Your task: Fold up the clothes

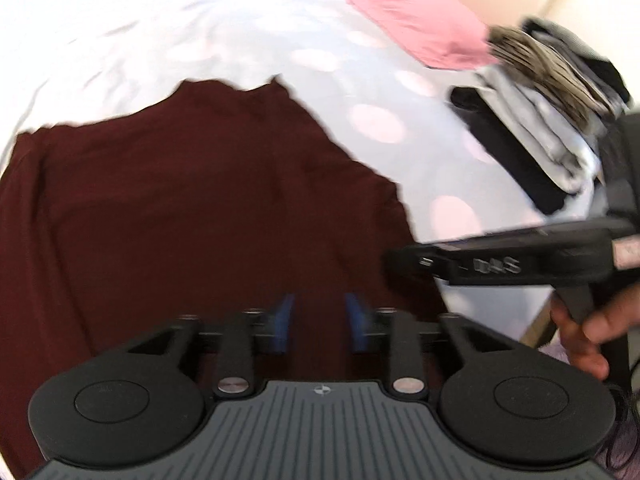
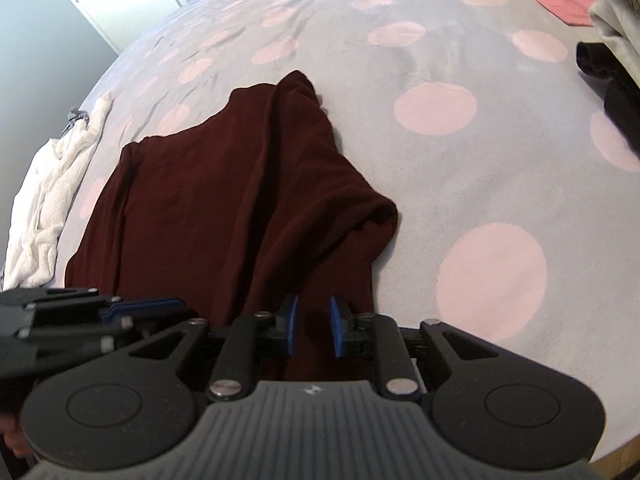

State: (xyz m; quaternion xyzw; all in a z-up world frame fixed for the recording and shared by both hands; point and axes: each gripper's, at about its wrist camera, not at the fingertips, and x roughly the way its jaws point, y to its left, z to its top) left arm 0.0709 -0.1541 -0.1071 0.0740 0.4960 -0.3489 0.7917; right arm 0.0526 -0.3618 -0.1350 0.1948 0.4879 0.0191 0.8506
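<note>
Maroon garment (image 2: 224, 208) lay spread on bed (image 2: 460, 184), dotted cover; near edge hidden behind tool bodies. Left tool (image 1: 320, 322) over garment, pads apart, nothing pinched. Right tool (image 2: 313, 326) at garment's right hem, pads parted, cloth under gap, not clamped. Left view blurred: folded stack (image 1: 560, 112) at right hard to read, cut off by frame. White clothes (image 2: 44, 208) at bed's left edge, partly cropped.
</note>
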